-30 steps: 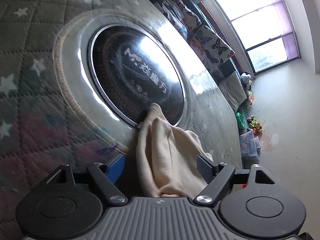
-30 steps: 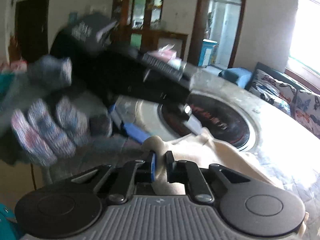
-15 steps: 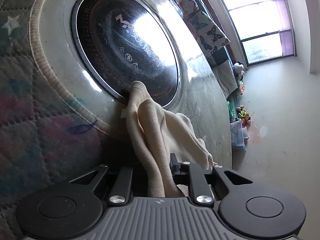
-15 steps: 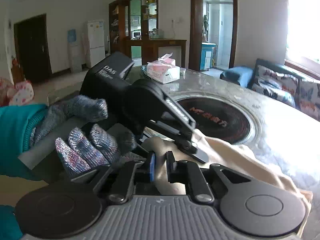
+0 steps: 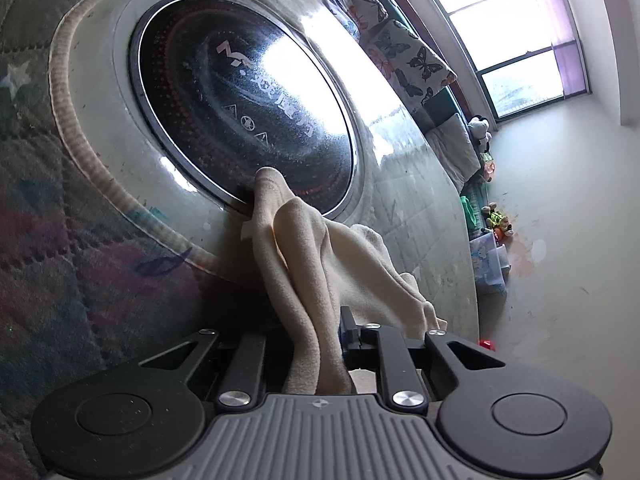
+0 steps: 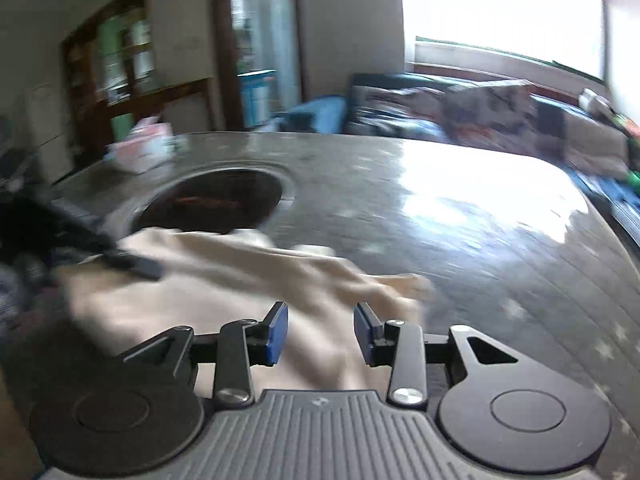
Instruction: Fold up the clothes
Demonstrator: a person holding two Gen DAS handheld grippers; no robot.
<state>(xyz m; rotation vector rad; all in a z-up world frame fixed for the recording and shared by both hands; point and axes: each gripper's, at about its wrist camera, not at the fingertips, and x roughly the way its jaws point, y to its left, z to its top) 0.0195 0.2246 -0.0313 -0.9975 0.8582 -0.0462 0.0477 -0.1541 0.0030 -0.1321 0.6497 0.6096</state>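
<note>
Cream garment [image 5: 316, 280] lengthwise toward black hob [image 5: 248, 104]

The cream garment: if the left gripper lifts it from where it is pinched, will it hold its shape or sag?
Probably sag. The cream garment already hangs in soft ridges and folds from the left gripper, so it looks floppy and light. The glossy table likely lets it slide rather than catch. The right gripper stands open above it, so one side is unsupported.
</note>
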